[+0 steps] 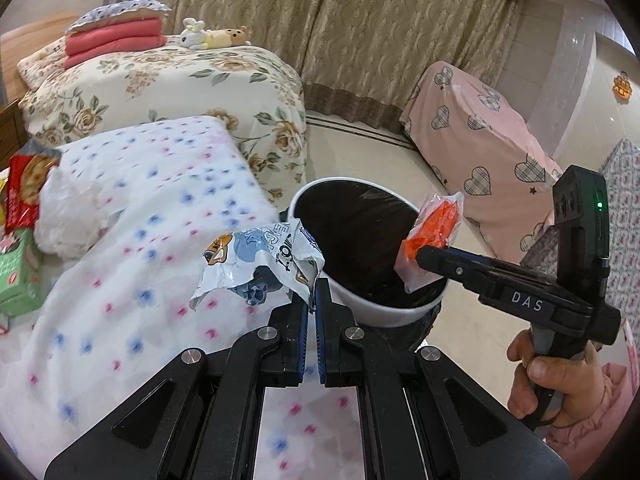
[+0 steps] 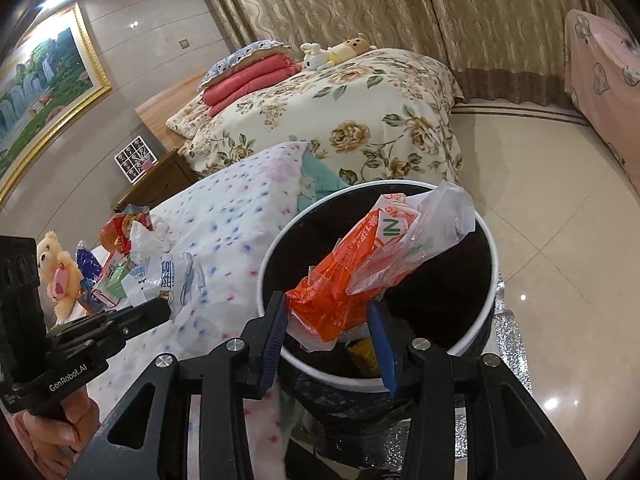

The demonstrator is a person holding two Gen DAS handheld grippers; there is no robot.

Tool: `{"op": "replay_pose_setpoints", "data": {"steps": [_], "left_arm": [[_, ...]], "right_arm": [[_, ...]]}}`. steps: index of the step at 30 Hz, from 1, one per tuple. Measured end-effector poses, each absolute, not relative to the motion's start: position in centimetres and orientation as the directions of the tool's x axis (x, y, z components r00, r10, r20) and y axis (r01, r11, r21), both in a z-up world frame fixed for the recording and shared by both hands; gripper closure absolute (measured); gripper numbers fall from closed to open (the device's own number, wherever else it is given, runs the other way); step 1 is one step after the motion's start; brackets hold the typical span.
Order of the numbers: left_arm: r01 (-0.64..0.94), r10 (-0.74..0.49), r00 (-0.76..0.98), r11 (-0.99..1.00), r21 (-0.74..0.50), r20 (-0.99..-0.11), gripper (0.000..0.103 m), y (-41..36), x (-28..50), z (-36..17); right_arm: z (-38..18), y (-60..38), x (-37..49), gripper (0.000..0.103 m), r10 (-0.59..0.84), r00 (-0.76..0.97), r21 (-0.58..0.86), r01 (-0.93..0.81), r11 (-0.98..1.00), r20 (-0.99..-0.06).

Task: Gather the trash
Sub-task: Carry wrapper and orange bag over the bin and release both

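Beside the spotted blanket (image 1: 132, 216), over the floor, we have both grippers at the bin (image 2: 486, 240), and the step in hand, as we judge it, is the drop. To do it well we should bring each wrapper fully inside the white rim before letting go, since thin plastic drifts and can catch on the edge. The bin is round, lined in black, and looks nearly empty; a yellow scrap seems to lie low inside it, though we cannot tell what it is. Our right gripper (image 2: 332, 316) stands partly open with its pads pressed on the orange wrapper (image 2: 340, 284), which already hangs over the bin's mouth. Our left gripper (image 1: 311, 300) is pinched tight on a corner of the white and blue wrapper (image 1: 256, 260), which hangs at the near rim, mostly above the blanket. More litter (image 2: 132, 256) waits further back on the blanket.
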State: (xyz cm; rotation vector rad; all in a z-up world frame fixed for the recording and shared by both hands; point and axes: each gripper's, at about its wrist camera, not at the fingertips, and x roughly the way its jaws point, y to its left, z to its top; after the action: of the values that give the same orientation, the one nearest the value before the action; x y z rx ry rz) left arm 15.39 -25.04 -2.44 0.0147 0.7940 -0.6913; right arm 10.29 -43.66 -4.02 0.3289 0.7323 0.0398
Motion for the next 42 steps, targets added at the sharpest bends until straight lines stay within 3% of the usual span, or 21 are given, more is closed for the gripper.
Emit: {"op": "replay_pose_setpoints", "data": {"steps": [25,28,32,33,42], "left_arm": [[0.616,-0.556,0.432,0.757,-0.218,-0.71,0.1,-31.1,17.9,-3.2],[0.612,-0.554,0.424,0.758,-0.224,-0.717,0.095,-31.2,18.0,-3.3],[0.6,-0.552,0.434,0.766,-0.228,-0.712,0.06,-30.9,18.0,-3.2],[0.597,-0.554,0.441,0.768,-0.23,-0.706,0.056,-30.6,18.0,-3.1],[0.543,-0.538,0.469,0.801,-0.252,-0.7,0.05,-27.7,17.6,-3.0]], "right_arm": [[-5.4,-47.1,12.1,0.053,0.162,0.7,0.299,0.076,0.951,-0.696],[-5.5,-47.2,12.2,0.05,0.16,0.7,0.299,0.08,0.951,-0.696],[-5.6,-47.5,12.2,0.044,0.151,0.699,0.3,0.094,0.949,-0.699],[-5.6,-47.6,12.2,0.039,0.151,0.699,0.303,0.098,0.948,-0.699],[-4.9,-47.2,11.2,0.023,0.145,0.721,0.321,0.113,0.94,-0.678]]}}
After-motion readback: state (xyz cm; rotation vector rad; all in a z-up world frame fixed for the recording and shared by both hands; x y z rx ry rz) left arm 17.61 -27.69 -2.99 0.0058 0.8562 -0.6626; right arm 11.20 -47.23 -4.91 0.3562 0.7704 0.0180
